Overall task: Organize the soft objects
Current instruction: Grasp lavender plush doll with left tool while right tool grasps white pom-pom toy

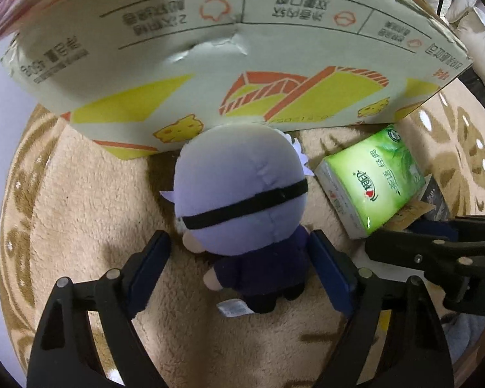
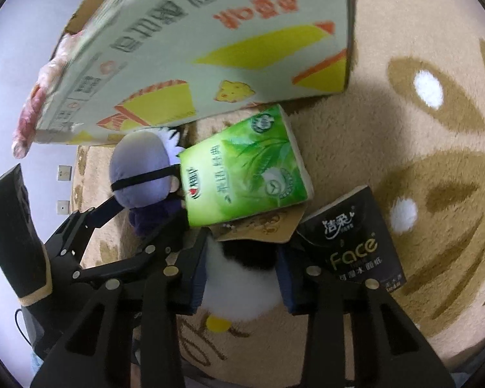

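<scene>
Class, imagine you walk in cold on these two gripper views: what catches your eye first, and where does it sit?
First the plush doll with the pale purple head and black band, standing on the beige rug between the left gripper's open fingers. Behind it looms a big printed cardboard box. Right of the doll lies a bright green tissue pack, and the right gripper brackets a white and black plush beside a black tissue pack.

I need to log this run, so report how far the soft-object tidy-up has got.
Nothing visibly packed yet. In hand: left gripper brackets the purple plush doll, jaws open; right gripper straddles a black-and-white plush. Left: both toys, green tissue pack and black tissue pack still on the rug beside the cardboard box.
</scene>
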Available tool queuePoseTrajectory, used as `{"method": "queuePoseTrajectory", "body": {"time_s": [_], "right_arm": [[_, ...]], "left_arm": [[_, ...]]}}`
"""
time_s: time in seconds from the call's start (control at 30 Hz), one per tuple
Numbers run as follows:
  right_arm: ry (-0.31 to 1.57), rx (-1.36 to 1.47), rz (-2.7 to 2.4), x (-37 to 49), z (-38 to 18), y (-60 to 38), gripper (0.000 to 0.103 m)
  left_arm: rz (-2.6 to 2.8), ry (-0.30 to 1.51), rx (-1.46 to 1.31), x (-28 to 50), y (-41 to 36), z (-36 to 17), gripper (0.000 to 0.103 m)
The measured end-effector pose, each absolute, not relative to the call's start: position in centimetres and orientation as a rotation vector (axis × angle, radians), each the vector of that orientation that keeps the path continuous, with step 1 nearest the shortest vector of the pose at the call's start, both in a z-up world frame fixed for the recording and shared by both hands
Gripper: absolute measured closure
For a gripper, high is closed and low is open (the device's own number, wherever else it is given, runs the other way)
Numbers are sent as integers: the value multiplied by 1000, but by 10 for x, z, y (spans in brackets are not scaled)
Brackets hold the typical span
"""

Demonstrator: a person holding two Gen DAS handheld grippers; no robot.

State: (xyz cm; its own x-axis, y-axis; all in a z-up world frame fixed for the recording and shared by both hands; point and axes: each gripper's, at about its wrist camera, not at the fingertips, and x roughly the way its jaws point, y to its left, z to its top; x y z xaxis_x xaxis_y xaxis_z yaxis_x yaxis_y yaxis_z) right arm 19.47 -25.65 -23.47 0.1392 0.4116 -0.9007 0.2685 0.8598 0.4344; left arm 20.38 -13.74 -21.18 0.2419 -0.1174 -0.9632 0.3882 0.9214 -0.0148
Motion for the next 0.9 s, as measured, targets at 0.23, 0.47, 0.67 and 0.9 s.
{"method": "queuePoseTrajectory", "body": {"time_s": [0.23,0.47,0.67,0.9], "right_arm": [[1454,605,111,193,-240,-262,67],[1443,544,116,192,-230,-245,69],[1418,541,115,189,-222,-242,69],[1365,528,116,188,-207,-242,69]], "left_arm": [[-349,1269,252,206,-139,-221,17],[-342,1254,246,200,-131,-228,26],[-327,1233,267,194,-127,-227,42],[-300,1217,278,188,-117,-225,56]]}}
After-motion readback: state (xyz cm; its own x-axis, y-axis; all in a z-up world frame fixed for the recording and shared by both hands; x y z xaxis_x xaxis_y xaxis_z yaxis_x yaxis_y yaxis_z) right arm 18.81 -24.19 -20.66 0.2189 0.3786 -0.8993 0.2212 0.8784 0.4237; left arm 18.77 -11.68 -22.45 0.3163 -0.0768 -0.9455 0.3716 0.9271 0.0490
